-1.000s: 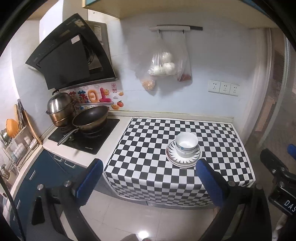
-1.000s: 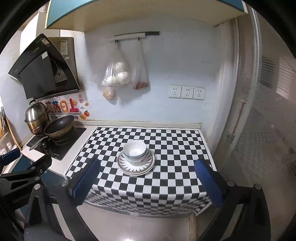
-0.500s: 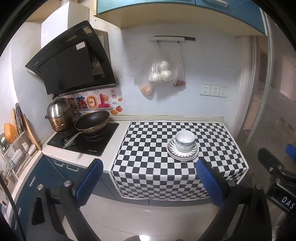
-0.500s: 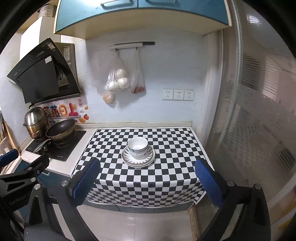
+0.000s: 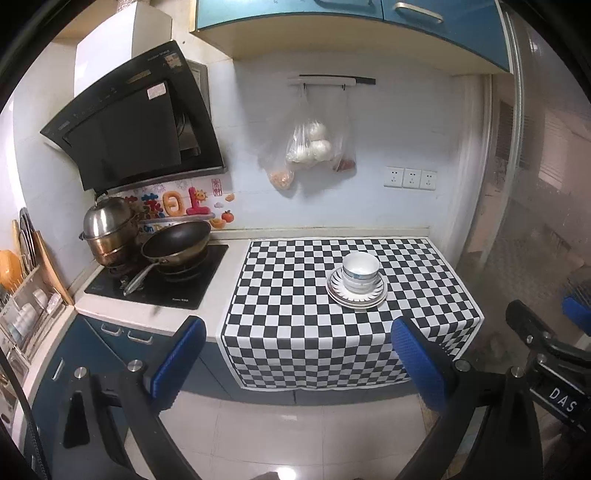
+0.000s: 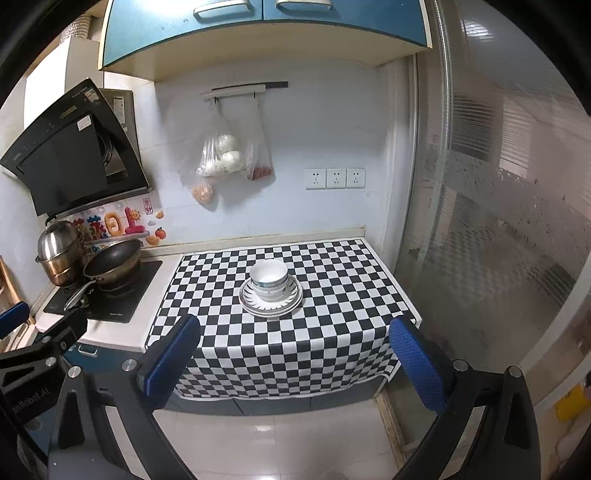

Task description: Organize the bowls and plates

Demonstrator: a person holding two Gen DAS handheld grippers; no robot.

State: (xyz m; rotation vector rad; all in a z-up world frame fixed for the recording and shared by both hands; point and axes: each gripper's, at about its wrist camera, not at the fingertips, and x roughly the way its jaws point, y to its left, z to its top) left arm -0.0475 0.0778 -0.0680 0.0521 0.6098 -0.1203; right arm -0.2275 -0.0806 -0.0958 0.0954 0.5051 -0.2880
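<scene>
White bowls (image 5: 360, 271) (image 6: 269, 280) with a blue band sit nested on a stack of plates (image 5: 375, 297) (image 6: 284, 306) on the black-and-white checkered cloth (image 5: 295, 295) (image 6: 332, 295). My left gripper (image 5: 299, 354) is open, held back from the counter over the floor, nothing between its blue pads (image 5: 181, 354). My right gripper (image 6: 291, 354) is open too, also well short of the counter front and empty. Each gripper shows at the edge of the other's view.
A stove with a dark pan (image 5: 177, 245) and a steel pot (image 5: 107, 229) lies left of the cloth. A dish rack (image 5: 26, 306) stands at far left. Food bags (image 5: 310, 147) hang on the wall. Blue upper cabinets (image 6: 258, 22) overhang the counter. A glass door (image 6: 498, 221) is on the right.
Both grippers have pulled back and risen away from the counter; the bowls and plates look smaller and farther, and the upper cabinets have come into view. The dishes have not moved.
</scene>
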